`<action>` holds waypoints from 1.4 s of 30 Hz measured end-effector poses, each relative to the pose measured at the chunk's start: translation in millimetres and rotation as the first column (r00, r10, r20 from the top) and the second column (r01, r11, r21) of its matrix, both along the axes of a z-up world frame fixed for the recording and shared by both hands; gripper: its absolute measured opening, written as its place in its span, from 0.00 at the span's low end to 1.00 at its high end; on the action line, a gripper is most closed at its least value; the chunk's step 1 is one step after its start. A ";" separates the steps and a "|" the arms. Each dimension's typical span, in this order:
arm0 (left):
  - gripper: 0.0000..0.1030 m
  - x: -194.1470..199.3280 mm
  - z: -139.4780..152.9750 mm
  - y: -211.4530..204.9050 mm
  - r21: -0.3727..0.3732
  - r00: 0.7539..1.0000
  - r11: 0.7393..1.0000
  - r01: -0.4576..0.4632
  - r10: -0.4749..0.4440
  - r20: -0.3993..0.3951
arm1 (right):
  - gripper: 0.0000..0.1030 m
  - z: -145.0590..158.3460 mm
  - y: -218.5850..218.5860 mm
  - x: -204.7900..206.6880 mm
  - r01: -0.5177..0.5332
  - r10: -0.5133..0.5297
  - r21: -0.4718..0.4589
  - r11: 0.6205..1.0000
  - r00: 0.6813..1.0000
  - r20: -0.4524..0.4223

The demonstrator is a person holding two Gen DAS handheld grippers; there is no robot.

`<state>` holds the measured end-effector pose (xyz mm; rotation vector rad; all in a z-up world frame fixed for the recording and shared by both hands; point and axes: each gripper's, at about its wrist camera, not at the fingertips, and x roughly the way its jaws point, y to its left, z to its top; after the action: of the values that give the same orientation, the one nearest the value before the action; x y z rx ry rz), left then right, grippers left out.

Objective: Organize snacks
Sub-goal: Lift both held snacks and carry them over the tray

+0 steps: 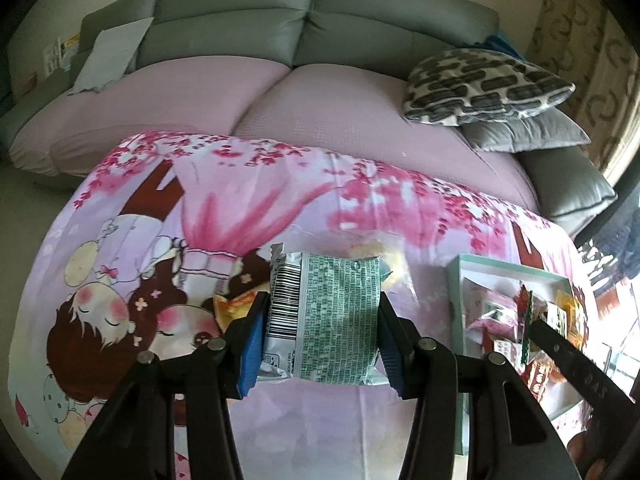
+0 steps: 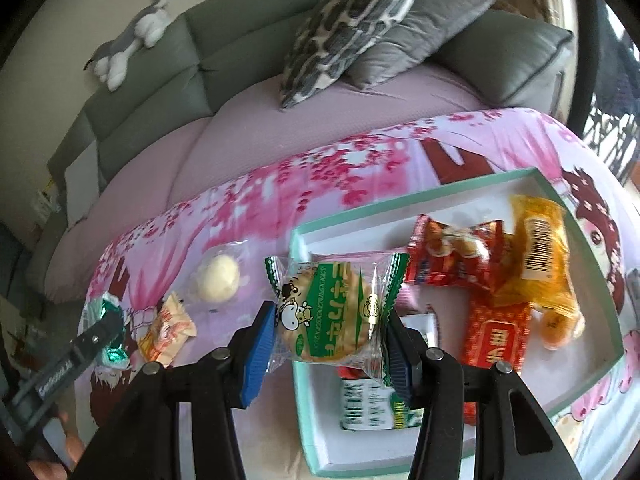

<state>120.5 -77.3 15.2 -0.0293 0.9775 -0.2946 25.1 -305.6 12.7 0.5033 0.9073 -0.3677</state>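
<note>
My left gripper (image 1: 320, 334) is shut on a green and silver snack packet (image 1: 324, 320), barcode side up, above the pink cartoon cloth. It shows at the left of the right wrist view (image 2: 110, 330). My right gripper (image 2: 332, 338) is shut on a clear packet with a round cracker and green print (image 2: 332, 314), held over the left edge of the mint-rimmed white box (image 2: 308, 440). The box holds red packets (image 2: 452, 256), an orange packet (image 2: 540, 256) and a green-and-white packet (image 2: 372, 408). The box also shows in the left wrist view (image 1: 454, 276).
A round cream-coloured snack in clear wrap (image 2: 218, 278) and an orange-white packet (image 2: 166, 332) lie on the cloth left of the box. Behind is a grey sofa with a pink cover (image 1: 320, 108), patterned and grey cushions (image 1: 484, 84) and a plush toy (image 2: 128, 38).
</note>
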 end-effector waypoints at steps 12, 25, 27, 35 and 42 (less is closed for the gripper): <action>0.50 -35.8 -1.3 -68.7 0.009 0.979 0.979 0.205 -0.205 0.003 | 0.52 -0.2 -67.1 -39.4 0.213 -0.213 0.006 0.977 0.977 -0.023; 0.50 -64.8 -27.8 -137.4 0.098 0.927 0.922 0.374 -0.373 -0.020 | 0.52 -15.2 -88.0 -46.0 0.249 -0.247 0.038 0.968 0.967 -0.060; 0.50 -64.1 -34.8 -144.6 0.109 0.922 0.916 0.387 -0.387 -0.023 | 0.53 -19.7 -87.3 -44.3 0.243 -0.239 0.043 0.969 0.968 -0.071; 0.50 -57.3 -54.3 -161.1 0.200 0.921 0.902 0.383 -0.390 -0.005 | 0.53 -25.7 -87.1 -41.3 0.234 -0.229 0.053 0.971 0.970 -0.085; 0.50 -54.5 -64.1 -168.2 0.228 0.921 0.896 0.382 -0.389 -0.018 | 0.53 -26.9 -88.4 -41.2 0.231 -0.225 0.065 0.971 0.971 -0.084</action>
<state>66.0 -245.5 -48.9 0.3832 0.9801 -0.5447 -16.1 -393.9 -14.2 0.6682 0.9413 -0.5670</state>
